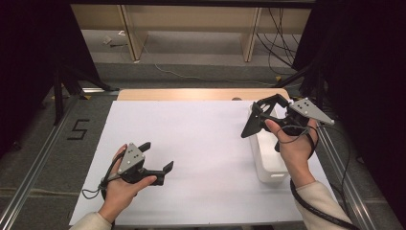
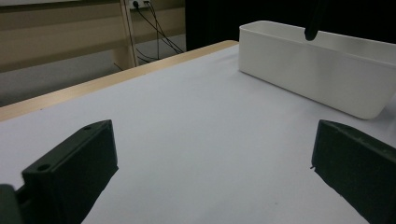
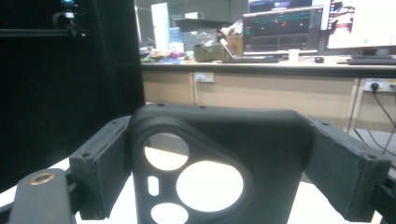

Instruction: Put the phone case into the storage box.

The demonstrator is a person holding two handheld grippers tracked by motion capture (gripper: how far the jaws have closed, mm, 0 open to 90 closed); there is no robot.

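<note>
Holding a black phone case (image 3: 212,163) clamped across its width in the right tool (image 1: 268,115) above the white bin (image 1: 268,165) at the desk's (image 1: 191,143) right edge; case looks light, flexible, so grip the side walls; left tool (image 1: 155,160) stands apart, empty.

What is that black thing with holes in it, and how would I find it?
Start at the white table sheet and go to the white bin on its right side. Above the bin, the right gripper pinches a black phone case, the one item with round camera holes.
</note>
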